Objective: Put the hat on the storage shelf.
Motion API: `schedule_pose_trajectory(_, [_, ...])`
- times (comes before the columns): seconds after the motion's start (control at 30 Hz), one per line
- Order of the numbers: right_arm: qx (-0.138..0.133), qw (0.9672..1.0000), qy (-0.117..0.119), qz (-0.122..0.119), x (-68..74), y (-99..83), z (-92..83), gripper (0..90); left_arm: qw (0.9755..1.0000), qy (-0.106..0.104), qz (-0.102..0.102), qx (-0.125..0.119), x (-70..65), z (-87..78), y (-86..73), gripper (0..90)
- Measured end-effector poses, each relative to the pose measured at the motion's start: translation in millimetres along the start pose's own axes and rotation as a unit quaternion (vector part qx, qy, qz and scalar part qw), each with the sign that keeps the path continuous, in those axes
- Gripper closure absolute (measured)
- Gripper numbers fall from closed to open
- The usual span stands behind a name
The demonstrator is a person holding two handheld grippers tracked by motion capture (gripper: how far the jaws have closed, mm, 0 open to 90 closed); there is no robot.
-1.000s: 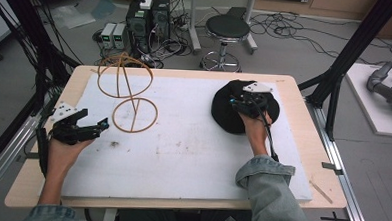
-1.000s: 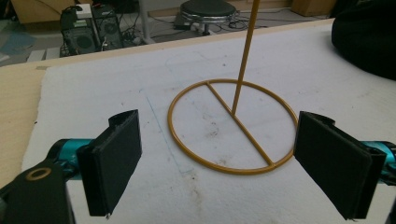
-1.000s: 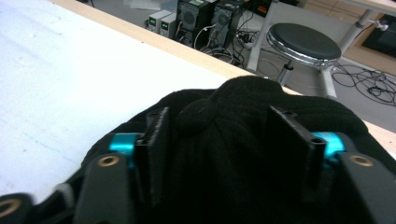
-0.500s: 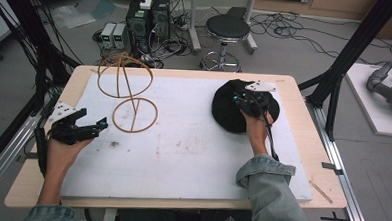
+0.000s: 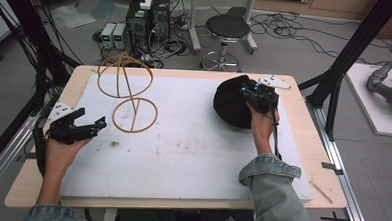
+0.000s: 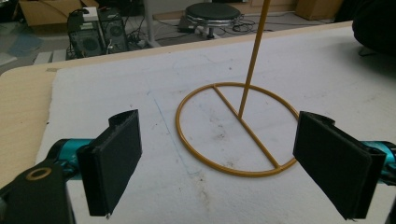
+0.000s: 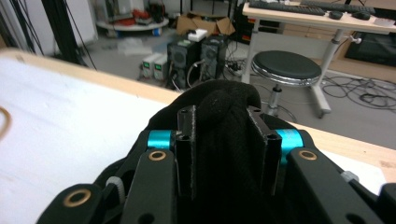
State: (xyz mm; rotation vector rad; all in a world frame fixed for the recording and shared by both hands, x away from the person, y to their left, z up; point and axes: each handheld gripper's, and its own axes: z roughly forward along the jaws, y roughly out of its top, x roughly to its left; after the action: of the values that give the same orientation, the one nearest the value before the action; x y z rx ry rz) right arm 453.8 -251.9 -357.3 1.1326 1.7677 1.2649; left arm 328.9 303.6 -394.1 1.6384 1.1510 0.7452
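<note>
Right now the right gripper sits at the far right of the white board, jaws just closed onto a fold of the black hat; the right gripper view shows the dark fabric bunched between the two pads, pinched tight. Right hand wraps the gripper body from behind, forearm in a denim sleeve coming up from the bottom edge and angled slightly inward, wrist fairly straight, gripper pointing away from the person and a bit left toward the hat. Hat lies on the board near the far right corner, its right side under the gripper. Left gripper is at the left edge of the board, held low in the left hand, forearm running up from the bottom left corner, gripper pointing right toward the yellow wire stand. Its jaws stand wide apart with nothing between them; in the left gripper view the left gripper frames the stand's round base ring lying flat on the board, upright rod rising from the crossbar. Stand is near the left gripper but not touching, well apart from the hat.
</note>
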Motion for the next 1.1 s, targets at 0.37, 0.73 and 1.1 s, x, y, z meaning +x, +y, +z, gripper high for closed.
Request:
schedule_pose_trajectory(0.37, [-0.046,0.9985,0.003,0.028,11.5,33.8,-13.5,69.0,1.0,0.003,0.003,0.0,1.1,-1.5,0.5,15.7])
schedule_pose_trajectory(0.73, [-0.085,0.9961,0.01,0.022,32.0,67.6,-18.4,68.9,1.0,0.004,0.001,-0.006,3.5,-5.4,1.6,15.7])
schedule_pose_trajectory(1.1, [-0.12,0.9918,0.041,0.016,52.1,105.6,-22.7,68.7,0.9999,0.005,-0.001,-0.011,5.9,-8.8,2.7,15.8])
